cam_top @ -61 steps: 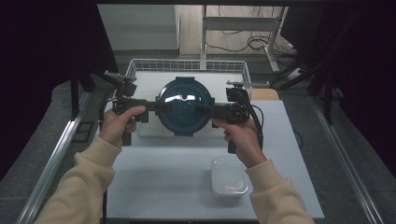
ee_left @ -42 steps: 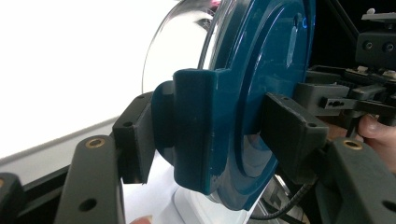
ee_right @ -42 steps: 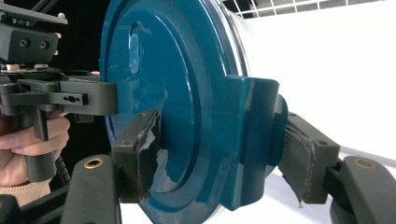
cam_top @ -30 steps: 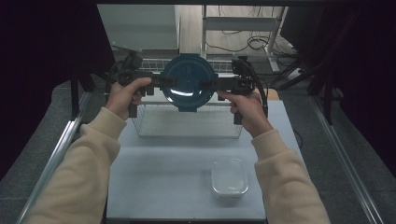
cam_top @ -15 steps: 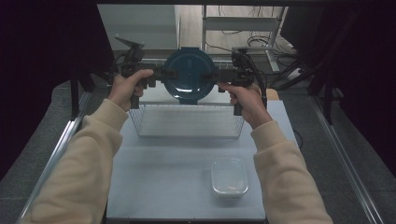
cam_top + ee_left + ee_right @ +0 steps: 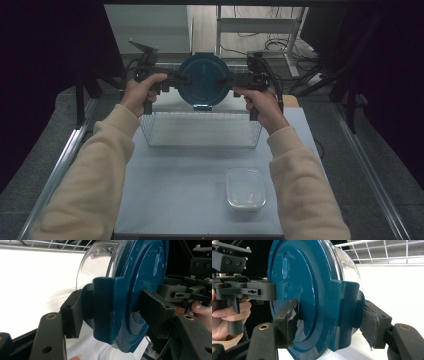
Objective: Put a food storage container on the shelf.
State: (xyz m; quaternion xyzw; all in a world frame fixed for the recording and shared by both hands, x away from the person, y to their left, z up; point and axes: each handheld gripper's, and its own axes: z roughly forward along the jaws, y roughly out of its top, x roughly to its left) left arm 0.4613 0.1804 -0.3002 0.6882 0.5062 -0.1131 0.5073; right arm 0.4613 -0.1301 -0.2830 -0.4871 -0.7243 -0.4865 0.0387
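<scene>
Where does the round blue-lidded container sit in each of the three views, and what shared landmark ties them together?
High view: the blue-lidded container is top centre, held up between both tools above the wire basket.
Left gripper view: it is centre to right, its side latch clamped between the near jaws.
Right gripper view: it is centre-left, its other latch clamped likewise.
Shared landmark: the wire basket's rim, along the top edge of both gripper views.

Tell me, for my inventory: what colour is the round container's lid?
Dark teal-blue lid, clearest in the right gripper view.
</scene>
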